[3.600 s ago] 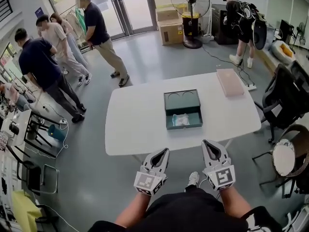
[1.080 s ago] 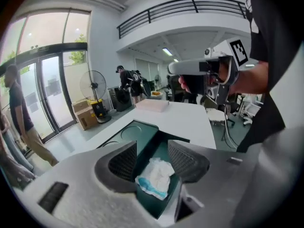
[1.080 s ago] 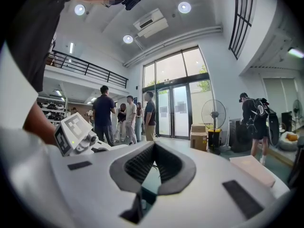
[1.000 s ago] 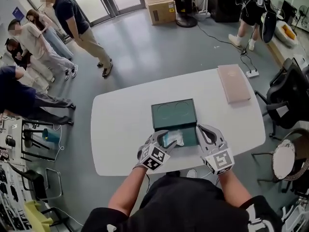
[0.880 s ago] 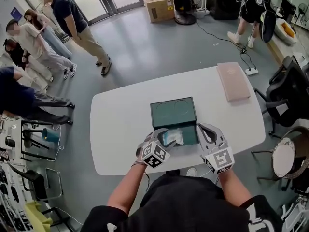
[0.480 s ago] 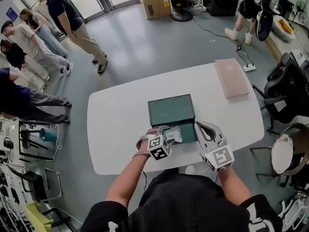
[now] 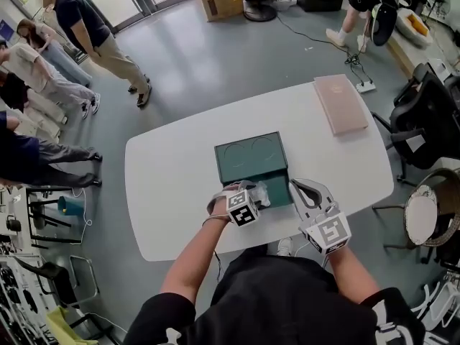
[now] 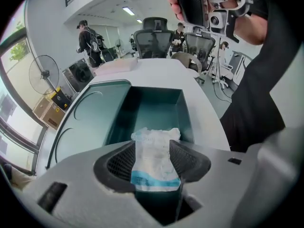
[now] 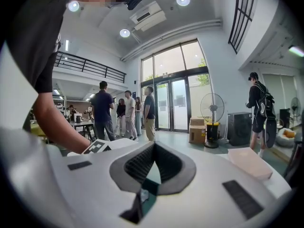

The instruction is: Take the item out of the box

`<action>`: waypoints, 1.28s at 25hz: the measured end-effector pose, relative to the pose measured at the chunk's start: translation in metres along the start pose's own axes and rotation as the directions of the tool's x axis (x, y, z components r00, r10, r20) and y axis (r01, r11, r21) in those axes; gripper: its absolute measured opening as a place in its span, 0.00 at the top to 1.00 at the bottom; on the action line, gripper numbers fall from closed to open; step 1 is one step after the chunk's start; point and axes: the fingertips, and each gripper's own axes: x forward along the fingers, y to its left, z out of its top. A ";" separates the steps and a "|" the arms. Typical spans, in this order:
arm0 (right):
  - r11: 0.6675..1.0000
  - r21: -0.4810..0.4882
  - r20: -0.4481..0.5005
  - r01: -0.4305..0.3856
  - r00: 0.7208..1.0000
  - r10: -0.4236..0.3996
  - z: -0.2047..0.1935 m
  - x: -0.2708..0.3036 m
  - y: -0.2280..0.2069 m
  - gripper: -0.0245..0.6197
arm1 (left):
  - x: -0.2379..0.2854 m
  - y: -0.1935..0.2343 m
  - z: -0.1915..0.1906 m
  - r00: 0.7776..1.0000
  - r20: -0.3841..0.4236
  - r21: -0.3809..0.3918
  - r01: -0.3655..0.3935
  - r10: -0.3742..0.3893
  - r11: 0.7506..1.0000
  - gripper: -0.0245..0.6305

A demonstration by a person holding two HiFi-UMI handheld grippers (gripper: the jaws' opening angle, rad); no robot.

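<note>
A dark green box [image 7: 251, 157] lies open on the white table [image 7: 167, 192], its lid folded back. In its tray lies a white packet [image 7: 260, 192] with a blue stripe. My left gripper [image 7: 251, 191] reaches into the tray from the near side. In the left gripper view the packet [image 8: 155, 152] fills the gap between the two pads, and the left gripper [image 8: 152, 145] is closing its jaws round it. The box's tray [image 8: 157, 107] runs on ahead. My right gripper [image 7: 294, 185] hangs shut and empty at the tray's right front corner. In its own view the right gripper [image 9: 153, 146] shows tips that meet.
A flat pink box [image 7: 341, 104] lies at the table's far right end. Black office chairs [image 7: 430, 111] and a round stool [image 7: 424, 225] stand to the right. Several people [image 7: 80, 29] stand on the floor at the left, and another person [image 7: 363, 6] at the back right.
My left gripper has moved forward from the box's near edge into the tray and now straddles the packet. The right gripper has stayed by the box's right front corner.
</note>
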 end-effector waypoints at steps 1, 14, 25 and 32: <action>1.000 0.001 -0.004 0.002 1.000 -0.002 -0.002 -0.002 0.000 0.95 | 0.005 -0.003 -0.002 1.000 -0.014 -0.001 0.013 -0.013 1.000 0.60; 1.000 0.005 -0.025 0.017 1.000 -0.017 -0.012 -0.012 -0.004 0.95 | 0.024 -0.010 -0.007 0.997 -0.074 -0.002 0.033 -0.033 0.999 0.75; 1.000 0.003 -0.023 0.002 1.000 -0.002 -0.012 -0.012 0.001 0.95 | 0.010 -0.001 -0.004 0.997 -0.045 -0.026 -0.071 0.069 0.997 0.93; 1.000 0.001 -0.006 -0.015 1.000 0.015 -0.011 -0.011 0.002 0.95 | -0.019 0.003 0.018 0.988 0.028 -0.062 -0.152 0.154 0.986 0.93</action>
